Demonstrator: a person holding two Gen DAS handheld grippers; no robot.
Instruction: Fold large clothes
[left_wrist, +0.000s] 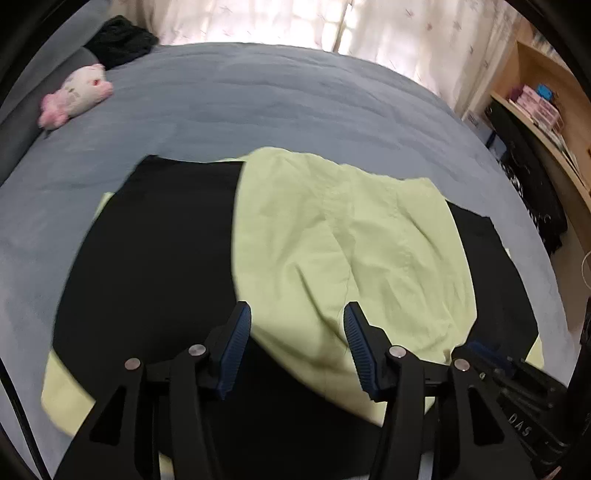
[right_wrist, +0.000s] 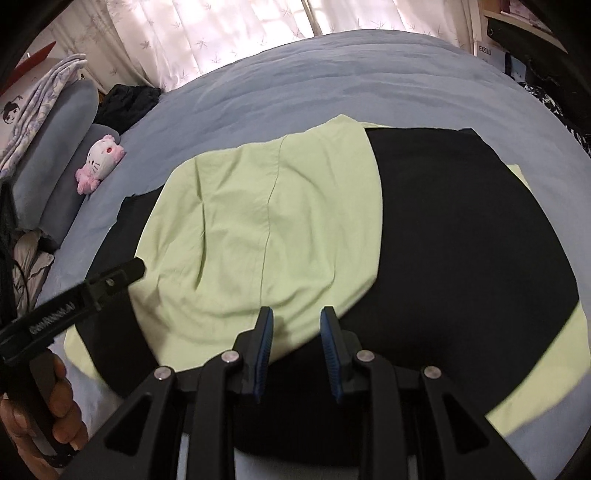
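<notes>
left gripper (left_wrist: 297, 319): jaws apart, nothing between the pads; we hover over the near edge of the folded green flap. In the right wrist view its body sits at the left, gripped by a hand (right_wrist: 40, 417).
right gripper (right_wrist: 296, 325): jaws narrowly apart, no cloth pinched that we can see; it hangs over the flap's near hem where green meets black.
garment (right_wrist: 266, 221): large light-green piece with a black panel (right_wrist: 461, 240), spread flat on the bed (right_wrist: 332, 81). One green section is folded over the middle; green edges show at the near left and near right corners.
handling: we judge it light, soft and limp, with no stiffness. It will drape and wrinkle and drag on the sheet. Not fragile.
grip points: we'd pinch hems or corners, one gripper per corner, well apart, to keep the edge taut. A single-layer pinch risks peeling the fold open.
risk: a mid-panel grab bunches the fabric.
surroundings: plush toy (left_wrist: 75, 96) and dark clothing (left_wrist: 122, 38) at far left, well clear of the garment.
</notes>
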